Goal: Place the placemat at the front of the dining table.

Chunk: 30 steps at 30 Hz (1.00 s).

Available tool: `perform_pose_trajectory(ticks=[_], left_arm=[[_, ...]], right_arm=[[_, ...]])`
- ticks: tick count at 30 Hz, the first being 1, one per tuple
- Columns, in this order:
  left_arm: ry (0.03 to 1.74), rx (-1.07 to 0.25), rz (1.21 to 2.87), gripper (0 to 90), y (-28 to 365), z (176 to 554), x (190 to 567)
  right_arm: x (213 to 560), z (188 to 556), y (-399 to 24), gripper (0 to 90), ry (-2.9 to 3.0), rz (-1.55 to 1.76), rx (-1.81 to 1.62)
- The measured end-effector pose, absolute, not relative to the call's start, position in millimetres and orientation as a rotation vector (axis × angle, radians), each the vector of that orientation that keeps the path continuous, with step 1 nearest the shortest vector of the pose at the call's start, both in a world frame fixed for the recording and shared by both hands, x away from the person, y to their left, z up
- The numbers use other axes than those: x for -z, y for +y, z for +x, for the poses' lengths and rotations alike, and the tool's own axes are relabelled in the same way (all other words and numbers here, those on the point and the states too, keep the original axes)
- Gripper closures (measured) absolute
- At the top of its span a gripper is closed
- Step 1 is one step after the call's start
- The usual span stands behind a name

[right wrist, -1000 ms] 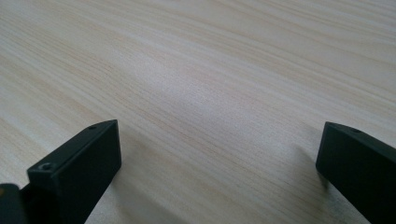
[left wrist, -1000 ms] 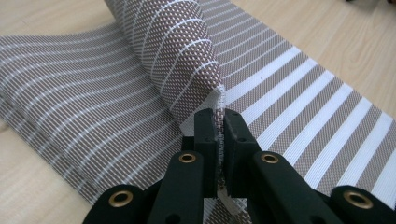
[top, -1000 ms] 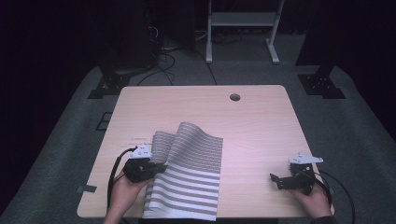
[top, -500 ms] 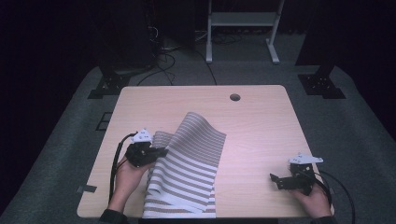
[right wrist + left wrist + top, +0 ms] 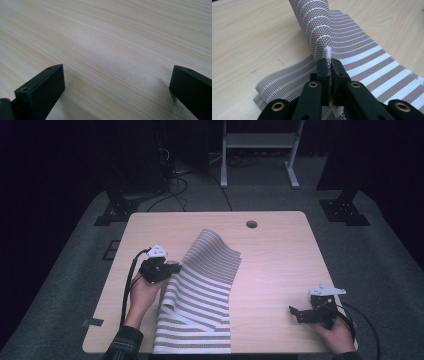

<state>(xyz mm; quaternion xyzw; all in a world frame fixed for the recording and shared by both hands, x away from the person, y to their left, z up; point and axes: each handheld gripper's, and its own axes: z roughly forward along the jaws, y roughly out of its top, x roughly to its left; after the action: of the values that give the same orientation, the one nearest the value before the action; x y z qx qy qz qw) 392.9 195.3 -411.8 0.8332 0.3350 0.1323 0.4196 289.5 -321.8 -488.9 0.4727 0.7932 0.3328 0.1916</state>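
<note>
Left tool (image 5: 329,65) is clamping the striped cloth's (image 5: 200,290) left edge, lifting it into a fold so it can swing across. Cloth is lying on the desk's (image 5: 280,260) near-left part. Right tool (image 5: 300,311) is idling right of the cloth, jaws wide, gripping nothing.

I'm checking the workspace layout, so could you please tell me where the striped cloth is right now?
In the high view the striped cloth lies left of centre on the table, reaching the near edge, its left edge pinched by the left gripper.
</note>
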Motion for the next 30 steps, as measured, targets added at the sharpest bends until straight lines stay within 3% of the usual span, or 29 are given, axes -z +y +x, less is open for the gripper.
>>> perform_pose_trajectory(ticks=[5, 12, 15, 30], left_arm=[[0.848, -0.356, 2.072, 83.6, 193.3, 403.6, 416.6], [0.874, -0.36, 2.012, 54.1, 203.8, 393.6, 412.7], [0.863, -0.351, 2.0, 47.7, 209.8, 382.9, 407.9], [0.843, -0.303, 2.042, 33.2, 222.7, 315.5, 421.0]], right_arm=[[488.9, 289.5, -321.8, 0.0, 2.227, 1.328, -0.935], [488.9, 288.8, -321.9, 0.0, 2.23, 1.327, -0.935], [488.9, 288.7, -321.9, 0.0, 2.23, 1.326, -0.935], [488.9, 288.4, -322.1, 0.0, 2.23, 1.322, -0.936]])
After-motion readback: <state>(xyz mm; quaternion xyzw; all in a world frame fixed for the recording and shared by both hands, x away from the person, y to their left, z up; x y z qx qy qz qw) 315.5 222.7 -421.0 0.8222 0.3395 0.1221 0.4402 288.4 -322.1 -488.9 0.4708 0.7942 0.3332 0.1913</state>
